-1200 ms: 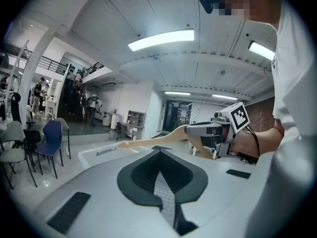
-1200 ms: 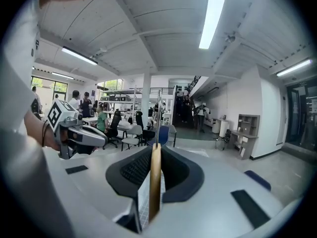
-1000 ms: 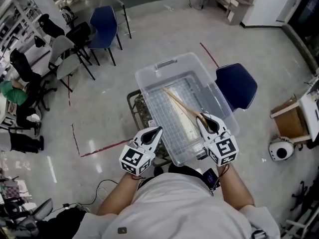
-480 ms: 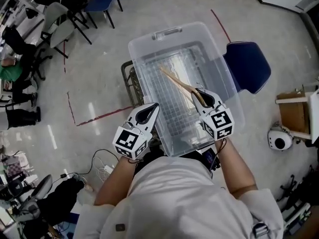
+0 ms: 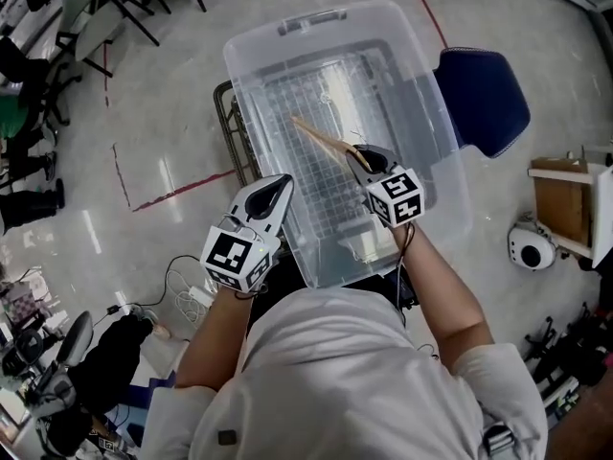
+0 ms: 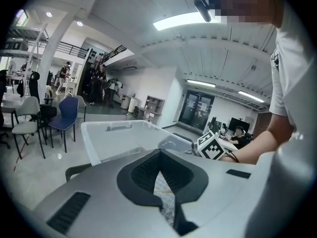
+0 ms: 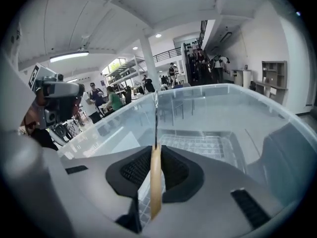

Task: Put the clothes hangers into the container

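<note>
Grey workshop floor surrounds the clear plastic container (image 5: 251, 113). Your right gripper (image 5: 359, 153) pinches the wooden hanger (image 5: 321, 135) inside it, likely angled to fit. Your left gripper (image 5: 278, 188), jaws together and empty, hovers outside the near wall.

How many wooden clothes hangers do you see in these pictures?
1. The wooden clothes hanger is clamped in the right gripper, low inside the clear plastic container. Others may be hidden from view.
</note>
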### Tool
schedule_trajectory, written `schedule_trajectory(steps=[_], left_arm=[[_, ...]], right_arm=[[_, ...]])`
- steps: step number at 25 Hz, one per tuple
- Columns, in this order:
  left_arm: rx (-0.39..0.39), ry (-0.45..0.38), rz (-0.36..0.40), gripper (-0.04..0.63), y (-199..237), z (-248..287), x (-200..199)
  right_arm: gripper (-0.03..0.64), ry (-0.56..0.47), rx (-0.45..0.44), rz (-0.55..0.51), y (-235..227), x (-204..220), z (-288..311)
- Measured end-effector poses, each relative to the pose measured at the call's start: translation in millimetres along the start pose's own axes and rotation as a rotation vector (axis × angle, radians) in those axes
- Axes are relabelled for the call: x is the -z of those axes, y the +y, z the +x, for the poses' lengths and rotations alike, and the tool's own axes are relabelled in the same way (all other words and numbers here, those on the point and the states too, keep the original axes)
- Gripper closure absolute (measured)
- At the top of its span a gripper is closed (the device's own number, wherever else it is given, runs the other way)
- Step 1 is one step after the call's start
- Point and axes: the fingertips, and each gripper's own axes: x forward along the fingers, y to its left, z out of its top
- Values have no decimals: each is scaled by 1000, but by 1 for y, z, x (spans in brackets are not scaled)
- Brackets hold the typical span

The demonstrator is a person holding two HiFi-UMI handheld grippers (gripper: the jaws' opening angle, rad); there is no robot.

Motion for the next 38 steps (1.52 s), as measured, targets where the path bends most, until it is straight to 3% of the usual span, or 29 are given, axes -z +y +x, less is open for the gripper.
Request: schedule_trajectory(steps=[8,11,14,24,38], left_arm=[[-6,36,-35,578,6,18,17],[-9,43,-44,578,4,20,21],[-12,45,-52,578,5,23,23],[-29,46,-49,578,5,40,22],[-76,39,-63,578,12,45,23]], right_arm=[[549,104,-59,-16,-6,55,48],[547,142,-69,52,-11,80,59],[546,191,-47,103,-23,103,67],[518,254,-18,191,-58,119,97],[399,380,80,313,-116,165,129]])
